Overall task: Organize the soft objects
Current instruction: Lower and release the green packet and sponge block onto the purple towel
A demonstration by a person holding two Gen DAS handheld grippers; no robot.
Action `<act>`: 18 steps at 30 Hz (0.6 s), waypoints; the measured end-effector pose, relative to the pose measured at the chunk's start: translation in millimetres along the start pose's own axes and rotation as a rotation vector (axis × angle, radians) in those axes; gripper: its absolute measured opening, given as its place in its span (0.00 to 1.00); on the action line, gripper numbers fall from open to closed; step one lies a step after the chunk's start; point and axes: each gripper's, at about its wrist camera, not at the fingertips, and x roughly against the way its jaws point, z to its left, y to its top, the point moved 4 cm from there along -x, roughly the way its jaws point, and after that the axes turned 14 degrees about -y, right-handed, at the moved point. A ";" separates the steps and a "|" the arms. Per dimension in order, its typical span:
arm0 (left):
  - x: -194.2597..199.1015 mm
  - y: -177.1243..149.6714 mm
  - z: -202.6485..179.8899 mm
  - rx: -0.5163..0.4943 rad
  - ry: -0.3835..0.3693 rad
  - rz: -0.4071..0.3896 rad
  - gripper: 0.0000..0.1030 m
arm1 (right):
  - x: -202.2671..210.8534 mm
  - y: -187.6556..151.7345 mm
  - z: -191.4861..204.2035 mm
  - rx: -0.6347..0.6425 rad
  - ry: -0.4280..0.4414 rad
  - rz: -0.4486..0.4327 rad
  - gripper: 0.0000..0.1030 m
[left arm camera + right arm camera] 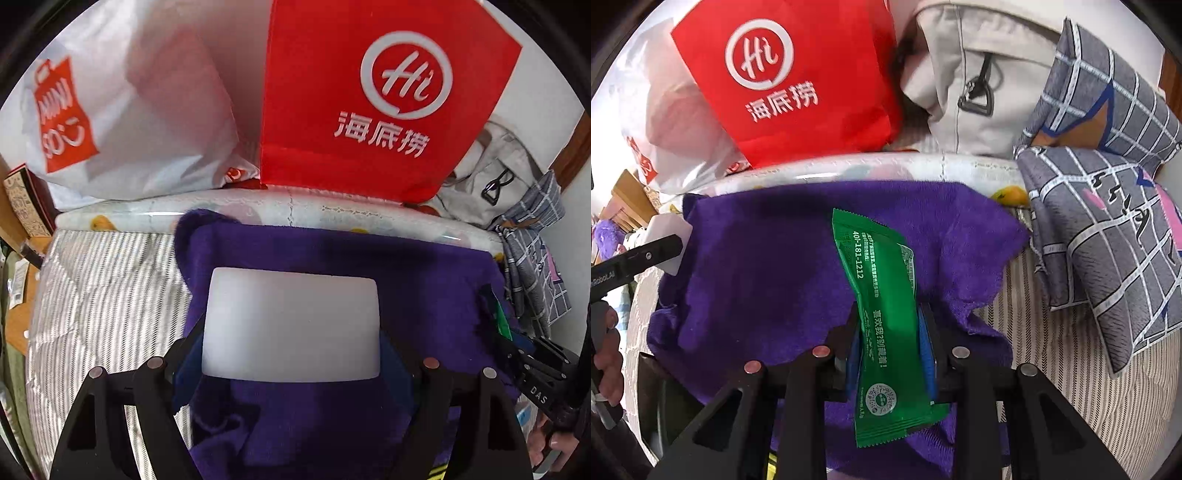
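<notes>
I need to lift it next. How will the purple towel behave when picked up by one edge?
The purple towel will likely go floppy: it already lies in soft folds with wavy edges. Its plush pile should grip rather than slip. The green packet held in the right tool hangs above it, so check whether it rests on the cloth.

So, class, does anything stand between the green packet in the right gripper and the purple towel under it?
Nothing visible: the right gripper holds the green packet over bare purple towel; the white block sits aside, left.
</notes>
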 end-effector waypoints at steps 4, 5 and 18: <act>-13.4 4.1 3.3 0.023 -0.028 0.022 0.79 | -9.1 1.5 -2.0 0.003 -0.006 0.014 0.27; -16.2 5.4 4.0 0.028 -0.032 0.029 0.79 | -10.8 2.6 -1.8 0.003 -0.004 0.020 0.27; -27.1 9.9 0.7 0.048 -0.077 0.045 0.93 | -7.8 6.8 17.4 0.067 -0.033 -0.002 0.62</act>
